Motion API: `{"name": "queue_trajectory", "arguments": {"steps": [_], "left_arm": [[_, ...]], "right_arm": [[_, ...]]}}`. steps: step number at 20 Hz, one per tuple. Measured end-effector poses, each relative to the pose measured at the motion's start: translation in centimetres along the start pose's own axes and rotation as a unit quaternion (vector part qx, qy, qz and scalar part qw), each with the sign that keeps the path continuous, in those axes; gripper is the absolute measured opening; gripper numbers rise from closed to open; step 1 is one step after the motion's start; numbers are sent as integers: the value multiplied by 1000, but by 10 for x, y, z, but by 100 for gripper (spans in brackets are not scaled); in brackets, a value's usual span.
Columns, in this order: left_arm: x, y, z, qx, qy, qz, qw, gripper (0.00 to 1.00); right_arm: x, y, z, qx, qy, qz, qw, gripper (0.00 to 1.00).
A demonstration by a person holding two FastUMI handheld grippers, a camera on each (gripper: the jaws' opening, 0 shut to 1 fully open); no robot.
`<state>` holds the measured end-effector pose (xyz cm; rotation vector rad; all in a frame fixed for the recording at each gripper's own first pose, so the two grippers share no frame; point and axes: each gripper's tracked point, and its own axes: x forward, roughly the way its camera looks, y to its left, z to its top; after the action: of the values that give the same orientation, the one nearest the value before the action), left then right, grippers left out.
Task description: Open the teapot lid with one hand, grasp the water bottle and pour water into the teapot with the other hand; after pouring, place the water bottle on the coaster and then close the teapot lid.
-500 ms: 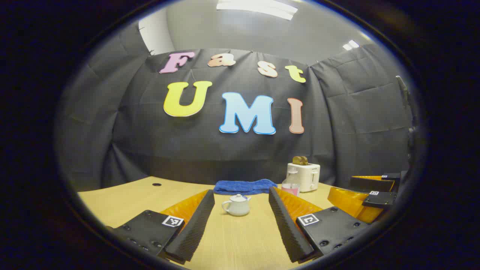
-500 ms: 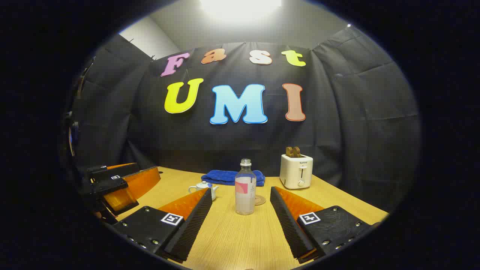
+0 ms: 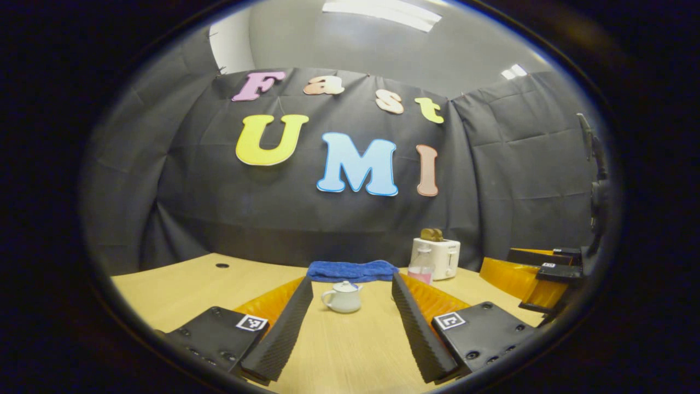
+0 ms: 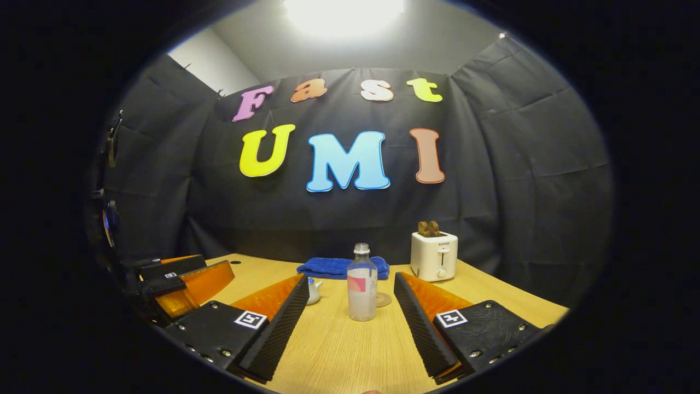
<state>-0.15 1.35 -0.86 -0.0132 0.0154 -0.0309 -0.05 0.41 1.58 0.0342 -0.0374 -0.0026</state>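
Both grippers sit low over the table, and nothing is in hand yet. The left gripper has its jaws spread wide and empty, and the teapot stands dead ahead between the finger lines, a little way off, upright, lid on, handle to the view's left. So the left hand looks the natural one for the lid: the knob points straight up, and I judge a forward reach that comes down over it is what's needed.

In the right gripper view, the right gripper is just as wide open, holding nothing, and the bottle stands straight ahead, upright, long axis vertical, cap off as far as I can tell. It sits nearer to these fingers than the teapot does to the left pair. A level push forward should bring the jaws round its body.

The coaster lies just beside the bottle, behind and to its right, bare. The teapot's spout peeks out past the left finger, near the bottle but apart from it. Further back, a blue towel and a toaster stand well clear. The left gripper shows at this view's left edge. Nothing blocks either approach; the one thing to watch is the two hands crowding each other, since pot and bottle stand close.
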Motion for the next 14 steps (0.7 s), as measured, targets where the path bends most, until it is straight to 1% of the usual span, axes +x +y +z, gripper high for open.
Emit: {"name": "queue_trajectory", "arguments": {"steps": [4,7,9,11,14], "left_arm": [[4,9,-4,14,7,13,1000,95],[14,14,-7,19,15,17,1000,96],[24,17,-10,23,21,21,999,95],[34,15,-14,17,30,18,999,96],[53,10,-19,-5,43,2,999,96]], "right_arm": [[6,-3,-10,-13,16,-9,1000,96],[15,-4,-12,-28,21,-6,999,96],[24,-11,-15,-44,27,-18,998,96],[33,-15,-21,-56,41,-25,997,97],[51,-12,-29,-49,61,-18,997,97]]}}
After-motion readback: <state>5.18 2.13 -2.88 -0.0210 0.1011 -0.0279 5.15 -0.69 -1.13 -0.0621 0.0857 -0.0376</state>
